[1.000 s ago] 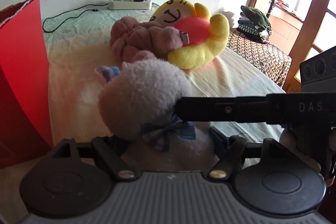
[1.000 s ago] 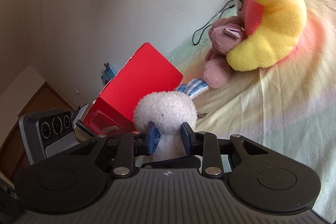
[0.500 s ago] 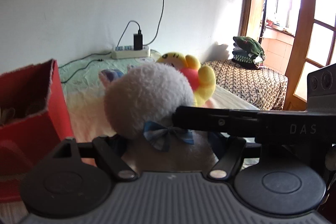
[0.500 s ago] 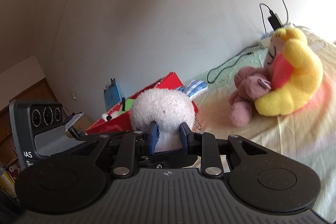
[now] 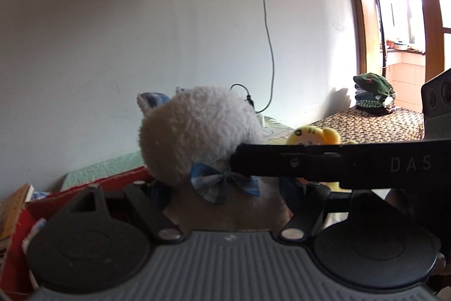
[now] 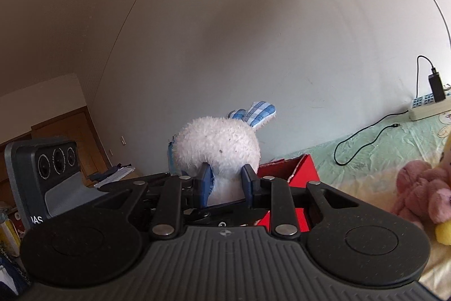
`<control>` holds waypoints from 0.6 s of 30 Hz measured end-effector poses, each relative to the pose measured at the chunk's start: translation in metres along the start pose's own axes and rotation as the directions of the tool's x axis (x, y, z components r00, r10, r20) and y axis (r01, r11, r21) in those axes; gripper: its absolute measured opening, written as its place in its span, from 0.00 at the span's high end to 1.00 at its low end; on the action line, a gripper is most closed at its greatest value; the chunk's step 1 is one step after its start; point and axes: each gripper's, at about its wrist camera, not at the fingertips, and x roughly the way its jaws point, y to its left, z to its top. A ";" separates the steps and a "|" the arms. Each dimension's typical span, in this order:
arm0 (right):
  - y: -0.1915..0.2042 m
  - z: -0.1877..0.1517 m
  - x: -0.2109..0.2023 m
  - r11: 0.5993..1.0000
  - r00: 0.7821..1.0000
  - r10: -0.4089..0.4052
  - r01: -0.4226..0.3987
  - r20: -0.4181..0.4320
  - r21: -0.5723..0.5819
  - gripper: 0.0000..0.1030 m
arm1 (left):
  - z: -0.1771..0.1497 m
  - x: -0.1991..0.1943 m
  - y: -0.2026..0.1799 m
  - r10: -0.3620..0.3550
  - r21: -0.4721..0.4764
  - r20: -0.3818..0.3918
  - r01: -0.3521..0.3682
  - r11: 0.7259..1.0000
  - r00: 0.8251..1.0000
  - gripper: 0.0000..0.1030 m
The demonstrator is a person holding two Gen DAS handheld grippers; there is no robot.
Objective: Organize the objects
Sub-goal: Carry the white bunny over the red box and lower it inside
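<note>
A white plush rabbit [image 5: 197, 129] with blue checked ears and a blue bow is held up in the air by both grippers. My left gripper [image 5: 225, 188] is shut on its body below the bow. My right gripper [image 6: 224, 182] is shut on its neck from the other side, and the rabbit [image 6: 217, 145] fills the middle of the right wrist view. The right gripper's finger crosses the left wrist view as a black bar [image 5: 310, 162]. A red box [image 6: 284, 168] sits right below and behind the rabbit; its rim [image 5: 93, 185] shows low left.
A pink plush [image 6: 420, 188] and a yellow plush [image 5: 313, 136] lie on the bed [image 6: 380, 143]. A power strip [image 6: 428, 106] with a charger and cable sits by the wall. Folded clothes [image 5: 372, 95] rest on a patterned cover at the right. Papers hang on the wall.
Both grippers have lifted the rabbit off the bed and carried it left, over the red box. The plush toys on the bed have dropped low in both views.
</note>
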 end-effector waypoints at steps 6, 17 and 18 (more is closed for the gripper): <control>0.001 0.006 0.059 0.998 0.996 -0.050 0.053 -0.079 0.030 0.74 | 0.000 0.027 0.051 0.025 -0.057 -0.058 -0.028 0.998 0.998 0.28; 0.018 -0.010 0.118 0.982 0.950 -0.189 0.184 -0.247 -0.044 0.73 | -0.029 0.060 0.107 0.014 -0.199 -0.221 -0.059 0.978 0.975 0.27; 0.018 -0.012 0.120 0.981 0.949 -0.195 0.190 -0.248 -0.043 0.73 | -0.032 0.061 0.109 0.013 -0.206 -0.232 -0.062 0.977 0.973 0.27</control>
